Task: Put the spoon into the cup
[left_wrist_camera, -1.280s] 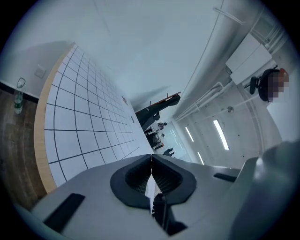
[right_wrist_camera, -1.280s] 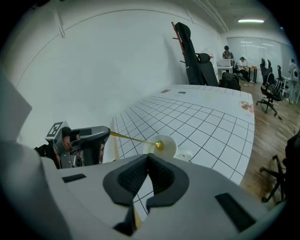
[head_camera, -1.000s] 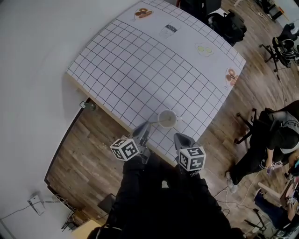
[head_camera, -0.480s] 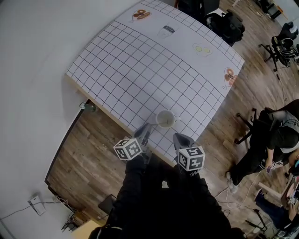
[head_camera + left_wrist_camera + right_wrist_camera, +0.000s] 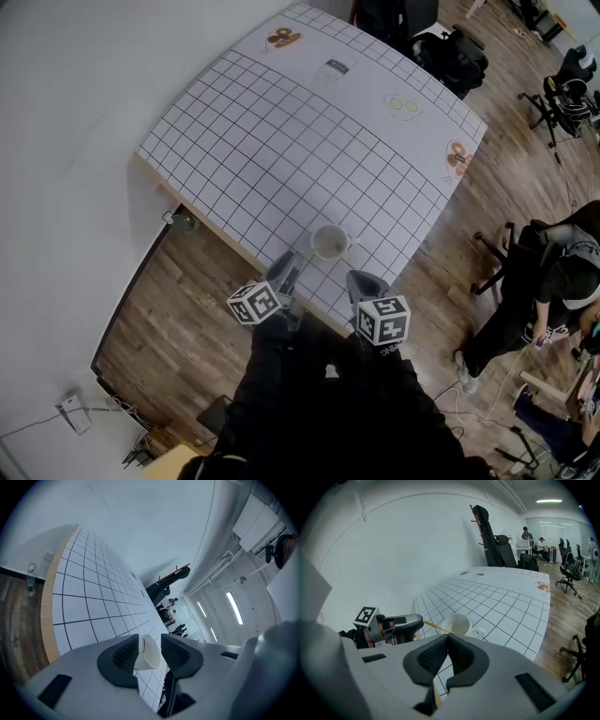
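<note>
Nearby, at the front edge of the gridded table (image 5: 281, 141), the left gripper (image 5: 288, 266) had just been opening its jaws, which stood apart and clamped nothing. The spoon (image 5: 435, 627) sat in the white cup (image 5: 330, 242), its thin yellow handle slanting out over the rim toward that gripper. Further right, near the cup, the right gripper (image 5: 364, 281) had its jaws pressed together, empty.

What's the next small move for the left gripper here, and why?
Probably draw the left gripper straight back from the cup. Its jaws have just been opening and stand apart. The spoon leans in the cup, its handle end seemingly between them, unpressed.
</note>
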Motion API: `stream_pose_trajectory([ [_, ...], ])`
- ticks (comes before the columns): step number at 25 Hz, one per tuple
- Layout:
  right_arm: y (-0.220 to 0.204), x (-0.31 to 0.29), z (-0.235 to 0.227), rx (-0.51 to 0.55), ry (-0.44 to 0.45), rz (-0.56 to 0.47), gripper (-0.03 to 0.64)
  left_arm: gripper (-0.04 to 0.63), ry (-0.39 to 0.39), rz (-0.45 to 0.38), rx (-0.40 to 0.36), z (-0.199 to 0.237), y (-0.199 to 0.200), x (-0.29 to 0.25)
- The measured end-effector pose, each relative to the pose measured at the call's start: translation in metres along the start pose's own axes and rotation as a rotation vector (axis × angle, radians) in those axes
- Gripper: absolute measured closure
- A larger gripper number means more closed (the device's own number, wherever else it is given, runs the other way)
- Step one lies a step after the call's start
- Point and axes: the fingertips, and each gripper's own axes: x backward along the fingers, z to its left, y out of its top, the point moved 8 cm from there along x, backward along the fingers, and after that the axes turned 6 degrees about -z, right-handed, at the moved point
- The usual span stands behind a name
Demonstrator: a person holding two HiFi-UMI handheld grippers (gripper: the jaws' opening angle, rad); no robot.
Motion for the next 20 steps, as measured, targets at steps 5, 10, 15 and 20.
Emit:
stream_pose_trajectory([
  [5,0.012,0.011,0.006,0.021,0.018,-0.038,0.595,0.442,0.020,-0.035,-0.052,-0.014,0.011,0.020],
  [10,0.033,0.028,0.017,0.046,0.039,-0.108,0.595,0.454,0.031,-0.098,-0.171,-0.051,0.029,0.039],
  [15,0.066,0.051,0.033,0.084,0.061,-0.217,0.595,0.535,-0.006,-0.151,-0.339,-0.112,0.042,0.045],
  [20,0.107,0.084,0.047,0.160,0.082,-0.362,0.595,0.558,-0.032,-0.185,-0.530,-0.176,0.049,0.045],
])
